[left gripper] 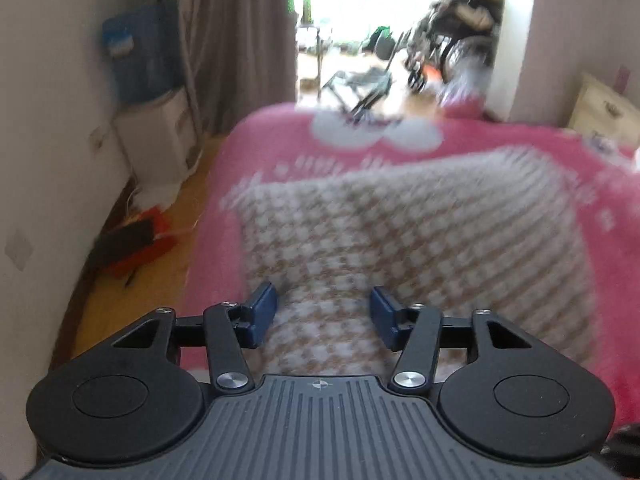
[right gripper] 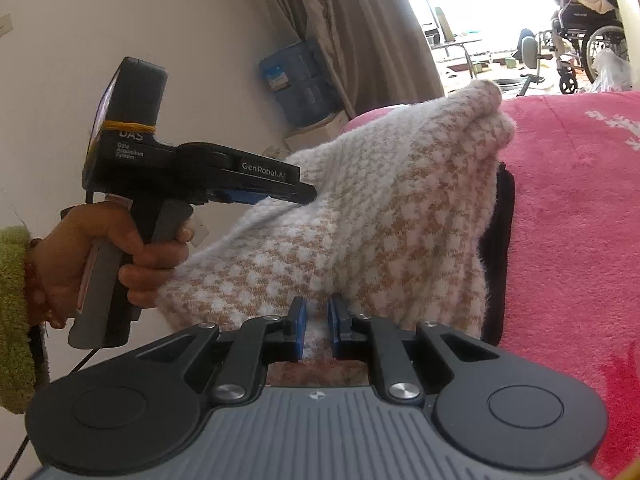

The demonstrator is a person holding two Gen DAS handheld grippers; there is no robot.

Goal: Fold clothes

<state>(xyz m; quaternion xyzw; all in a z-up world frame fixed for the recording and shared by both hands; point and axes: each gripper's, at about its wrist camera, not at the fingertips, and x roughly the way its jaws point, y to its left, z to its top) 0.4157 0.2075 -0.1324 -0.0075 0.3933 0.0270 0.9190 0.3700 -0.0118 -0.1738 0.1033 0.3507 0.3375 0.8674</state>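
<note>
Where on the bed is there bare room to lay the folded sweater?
Free: pink blanket right of the checked sweater, and the strip beyond it. Crowded: the left edge, where the left gripper and right gripper work.

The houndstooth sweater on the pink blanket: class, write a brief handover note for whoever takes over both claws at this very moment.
Right claw: shut on a fold of the houndstooth sweater, near edge.
Left claw: jaws apart over the sweater's left side; no pinch visible.
Sweater: on the pink blanket, far part lifted and bunched, a dark strip showing beneath its right edge.
Done: fold begun, not flat.
Left: probably grip with the left claw, lay the fold over, smooth it.
</note>
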